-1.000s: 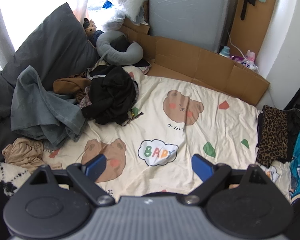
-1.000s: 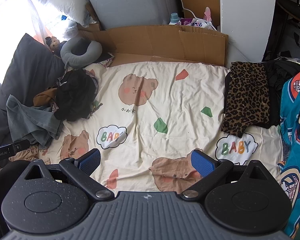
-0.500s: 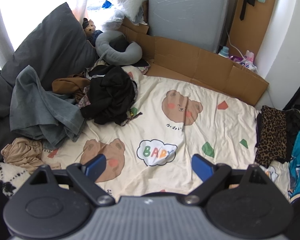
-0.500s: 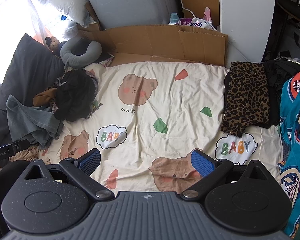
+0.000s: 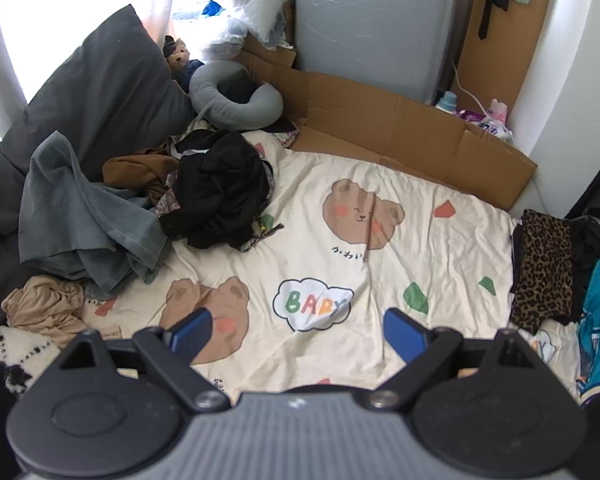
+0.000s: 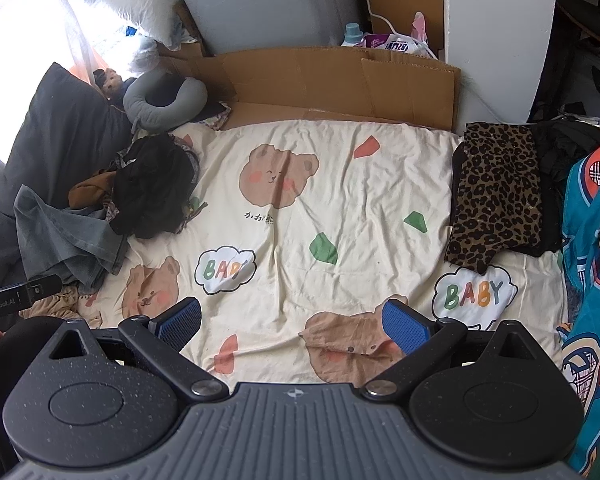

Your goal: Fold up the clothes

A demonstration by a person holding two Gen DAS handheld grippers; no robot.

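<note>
The jaws of both grippers are spread wide apart, and nothing is held between them. The left gripper (image 5: 298, 330) is kept above the cream bedsheet (image 5: 400, 264), which is printed with brown bears and "BABY" clouds. The right gripper (image 6: 294, 322) is kept above the same bedsheet (image 6: 340, 208), over another bear print.

The unfolded clothes are seen in a heap at the left side of the bed. A crumpled black garment (image 5: 220, 192) is lying on top, and a grey-blue garment (image 5: 84, 220) is draped just beside it, against a dark grey pillow (image 5: 96, 92). A brown garment (image 5: 136, 168) is partly covered between these two. A beige garment (image 5: 48, 308) is bunched near the lower left edge; what kind of garment it is cannot be told, because it is too crumpled.

At the right side of the bed, well apart from the heap, a leopard-print garment (image 6: 496, 196) is laid flat on something black. A teal printed cloth (image 6: 592, 264) is seen just beside it. A grey neck pillow (image 6: 164, 98) is placed near the cardboard sheet (image 6: 340, 80) at the far end.
</note>
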